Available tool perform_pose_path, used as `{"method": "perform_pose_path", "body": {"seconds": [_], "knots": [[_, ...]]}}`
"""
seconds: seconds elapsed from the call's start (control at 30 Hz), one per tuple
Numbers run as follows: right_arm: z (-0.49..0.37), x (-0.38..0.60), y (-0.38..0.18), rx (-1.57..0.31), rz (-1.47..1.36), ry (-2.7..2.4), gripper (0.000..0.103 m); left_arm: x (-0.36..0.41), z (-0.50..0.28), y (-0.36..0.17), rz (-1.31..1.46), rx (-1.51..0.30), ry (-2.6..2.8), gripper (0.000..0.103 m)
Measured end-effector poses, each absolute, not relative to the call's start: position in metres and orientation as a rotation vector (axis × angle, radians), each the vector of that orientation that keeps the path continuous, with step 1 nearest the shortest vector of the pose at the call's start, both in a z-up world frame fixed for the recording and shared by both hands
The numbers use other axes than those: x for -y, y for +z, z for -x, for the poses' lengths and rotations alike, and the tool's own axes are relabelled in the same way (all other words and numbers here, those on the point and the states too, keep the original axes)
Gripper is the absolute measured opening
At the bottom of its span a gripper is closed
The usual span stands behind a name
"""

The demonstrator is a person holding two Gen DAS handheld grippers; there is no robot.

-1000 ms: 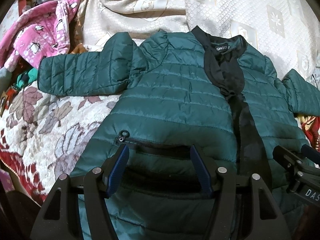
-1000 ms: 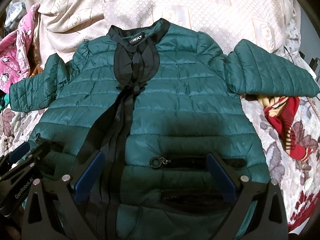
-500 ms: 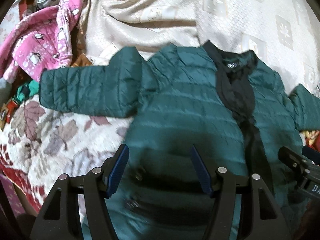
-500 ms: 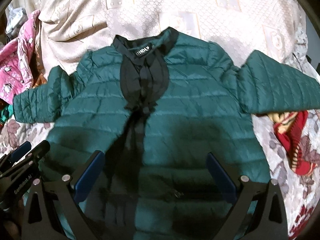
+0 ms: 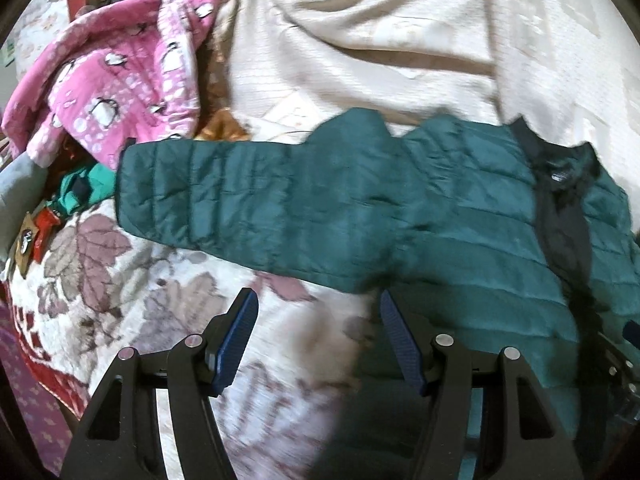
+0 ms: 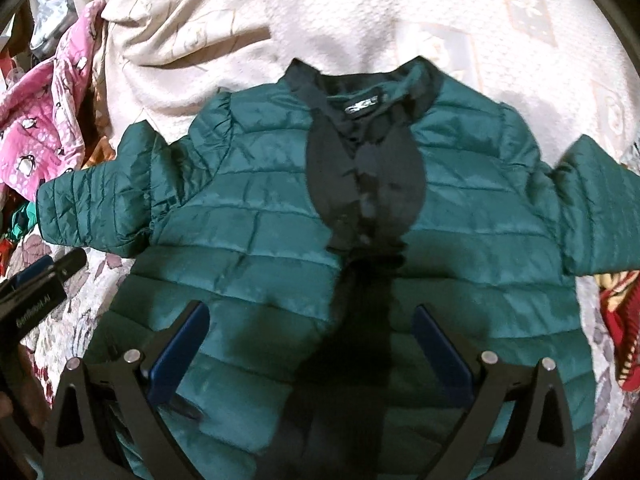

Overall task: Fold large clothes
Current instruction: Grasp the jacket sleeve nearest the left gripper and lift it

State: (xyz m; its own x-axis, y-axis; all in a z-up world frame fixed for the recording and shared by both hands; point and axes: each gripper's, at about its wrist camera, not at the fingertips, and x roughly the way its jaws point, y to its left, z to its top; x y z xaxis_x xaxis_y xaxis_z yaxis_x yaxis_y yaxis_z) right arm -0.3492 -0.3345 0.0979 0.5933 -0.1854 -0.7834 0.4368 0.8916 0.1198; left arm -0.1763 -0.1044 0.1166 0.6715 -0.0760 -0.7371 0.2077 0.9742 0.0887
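A dark green quilted jacket point(image 6: 280, 248) with a black collar and front placket point(image 6: 368, 184) lies face up and spread flat on the bed. Its left sleeve point(image 5: 224, 196) stretches out to the left. My left gripper point(image 5: 318, 322) is open and empty, hovering over the floral blanket just below that sleeve and armpit; it also shows at the left edge of the right wrist view point(image 6: 44, 280). My right gripper point(image 6: 312, 332) is open and empty above the jacket's lower front. The right sleeve point(image 6: 600, 216) extends to the right edge.
A cream patterned bedspread point(image 6: 400, 12) lies behind the jacket. A pink penguin-print garment point(image 5: 120, 76) is piled at the far left. A floral blanket point(image 5: 120, 288) covers the near left. A red patterned cloth point(image 6: 620, 328) lies at the right.
Both grippers have moved forward up the jacket. The left one has swung left, off the jacket's pocket area, and now faces the left sleeve. Both stay open.
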Motion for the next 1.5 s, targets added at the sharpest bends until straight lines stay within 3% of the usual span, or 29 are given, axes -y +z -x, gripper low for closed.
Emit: {"method": "perform_pose_path", "body": {"seconds": [0.4, 0.77, 1.23, 1.3, 1.4, 1.5], "knots": [[0.322, 0.324, 0.080, -0.919, -0.322, -0.335, 0.103, 0.005, 0.102, 0.117, -0.008, -0.822, 0.051, 0.038], [0.312, 0.321, 0.080, -0.933, -0.308, -0.314, 0.103, -0.068, 0.044, 0.106, 0.090, -0.684, 0.164, 0.038], [0.297, 0.310, 0.070, -0.966, -0.307, -0.286, 0.103, -0.074, -0.011, 0.067, 0.078, -0.688, 0.141, 0.041], [0.295, 0.310, 0.068, -0.971, -0.304, -0.289, 0.103, -0.070, -0.011, 0.067, 0.057, -0.680, 0.141, 0.034], [0.294, 0.309, 0.068, -0.975, -0.300, -0.289, 0.103, -0.068, -0.014, 0.067, 0.088, -0.711, 0.104, 0.004], [0.296, 0.307, 0.070, -0.973, -0.300, -0.285, 0.103, -0.062, -0.010, 0.073, 0.100, -0.717, 0.097, 0.000]]}}
